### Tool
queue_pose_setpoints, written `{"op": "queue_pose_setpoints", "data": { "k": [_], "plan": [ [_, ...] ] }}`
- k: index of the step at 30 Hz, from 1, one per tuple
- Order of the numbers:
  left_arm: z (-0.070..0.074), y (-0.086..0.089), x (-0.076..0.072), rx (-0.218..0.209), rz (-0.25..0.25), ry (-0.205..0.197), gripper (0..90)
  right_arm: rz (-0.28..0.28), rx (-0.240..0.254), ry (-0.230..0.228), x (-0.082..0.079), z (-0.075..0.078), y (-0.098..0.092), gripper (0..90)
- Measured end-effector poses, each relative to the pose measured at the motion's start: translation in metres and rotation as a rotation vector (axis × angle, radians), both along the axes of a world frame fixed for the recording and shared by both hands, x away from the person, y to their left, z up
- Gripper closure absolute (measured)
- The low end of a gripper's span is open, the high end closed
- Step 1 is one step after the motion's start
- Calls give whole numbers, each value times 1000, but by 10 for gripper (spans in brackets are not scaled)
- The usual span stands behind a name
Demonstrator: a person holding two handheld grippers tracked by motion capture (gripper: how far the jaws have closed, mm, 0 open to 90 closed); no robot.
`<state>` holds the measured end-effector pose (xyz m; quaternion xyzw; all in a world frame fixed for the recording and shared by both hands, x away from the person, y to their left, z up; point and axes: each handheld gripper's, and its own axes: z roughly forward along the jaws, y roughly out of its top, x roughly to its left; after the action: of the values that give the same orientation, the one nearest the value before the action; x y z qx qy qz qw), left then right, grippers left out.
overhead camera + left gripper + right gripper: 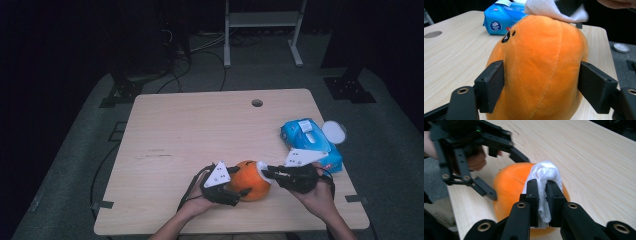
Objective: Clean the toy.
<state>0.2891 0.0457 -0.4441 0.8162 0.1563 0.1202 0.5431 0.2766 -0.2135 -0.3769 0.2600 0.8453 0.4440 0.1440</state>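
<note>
Left gripper (239, 192): jaws spread wide around an orange plush toy (250, 180), one black pad pressed against each flank in the left gripper view, steadying it on the wooden table (200, 130).
Right gripper (266, 172): jaws drawn narrow, pinching a crumpled white wipe (546, 173) between the pads; the wad sticks out past the jaw tips.
Wipe against toy: in the right gripper view the wipe lies on the toy's orange surface just ahead of the jaws; in the left gripper view it sits on the toy's top, beyond and above the pads.
Toy: between the two grippers, resting on the table; a small black stitched mark shows on its upper left in the left gripper view.
Pack: a blue packet of wet wipes (311, 142) lies on the table behind the right gripper, well beyond the toy from the left one.
Writing: a round white logo on the packet's end, too small to read.
Lid: a round white disc (334, 131) just beside the packet.
</note>
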Motion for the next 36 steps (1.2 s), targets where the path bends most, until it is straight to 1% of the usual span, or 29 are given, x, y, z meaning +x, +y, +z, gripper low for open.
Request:
{"op": "queue_pose_setpoints", "data": {
  "k": [1, 3, 4, 6, 7, 9, 10, 12, 13, 16, 17, 18, 21, 23, 25, 26, 27, 29, 31, 32, 33, 34, 35, 36],
  "plan": [
    [0, -1, 0, -2, 5, 4, 248, 12, -3, -7, -2, 1, 3, 810],
    [1, -2, -2, 8, 11, -3, 264, 58, 1, -20, -8, 3, 14, 810],
    [1, -3, -2, 8, 14, -7, 268, 70, 0, -21, -10, 3, 18, 810],
    [0, -2, -3, 6, 19, -8, 284, 92, -25, -39, -15, 2, 28, 809],
    [0, -1, -2, 4, 18, -2, 295, 84, -41, -57, -16, 3, 30, 810],
    [0, 2, 0, -7, 17, 9, 299, 68, -27, -56, -12, 4, 26, 810],
    [0, 3, 1, -12, 19, 13, 299, 46, -16, -60, -9, 4, 21, 810],
    [0, 2, 3, -21, 25, 26, 298, 15, -1, -49, -5, 4, 12, 810],
    [1, 1, 3, -20, 32, 29, 295, 8, 7, -42, -5, 3, 11, 810],
    [1, -2, 2, -16, 46, 33, 271, 20, 6, -46, -7, 2, 16, 809],
    [1, -3, 1, -12, 49, 36, 271, 35, 0, -46, -9, 1, 23, 809],
    [1, -4, 1, -4, 50, 30, 260, 69, -12, -52, -13, -1, 34, 809],
    [1, -2, 1, 1, 38, 21, 267, 96, -21, -50, -16, -1, 41, 809],
    [1, 0, 0, 7, 19, 12, 295, 93, -23, -55, -17, -1, 38, 809],
    [0, 1, 1, 2, 6, 27, 306, 76, -8, -56, -14, 1, 30, 809],
    [0, 2, 0, 2, -2, 32, 306, 57, 9, -53, -11, 1, 23, 809],
    [0, 2, 0, 8, -10, 23, 307, 49, 23, -43, -8, 1, 18, 809],
    [-1, 1, -1, 6, -13, 15, 306, 14, 70, -6, -1, -2, 4, 808],
    [-2, -1, -4, 19, -26, -12, 306, -13, 82, 11, 3, -5, -5, 808],
    [-2, -3, -5, 25, -32, -24, 305, -25, 91, 28, 6, -6, -10, 808],
    [-1, -4, -6, 34, -38, -32, 298, -20, 109, 46, 9, -8, -13, 808],
    [-2, -5, -8, 47, -51, -54, 291, -19, 117, 58, 9, -8, -13, 808],
    [-2, -5, -8, 47, -51, -54, 284, -19, 117, 58, 9, -8, -13, 808],
    [-2, -6, -11, 77, -71, -89, 279, -9, 112, 59, 8, -7, -10, 806]
  ]
}}
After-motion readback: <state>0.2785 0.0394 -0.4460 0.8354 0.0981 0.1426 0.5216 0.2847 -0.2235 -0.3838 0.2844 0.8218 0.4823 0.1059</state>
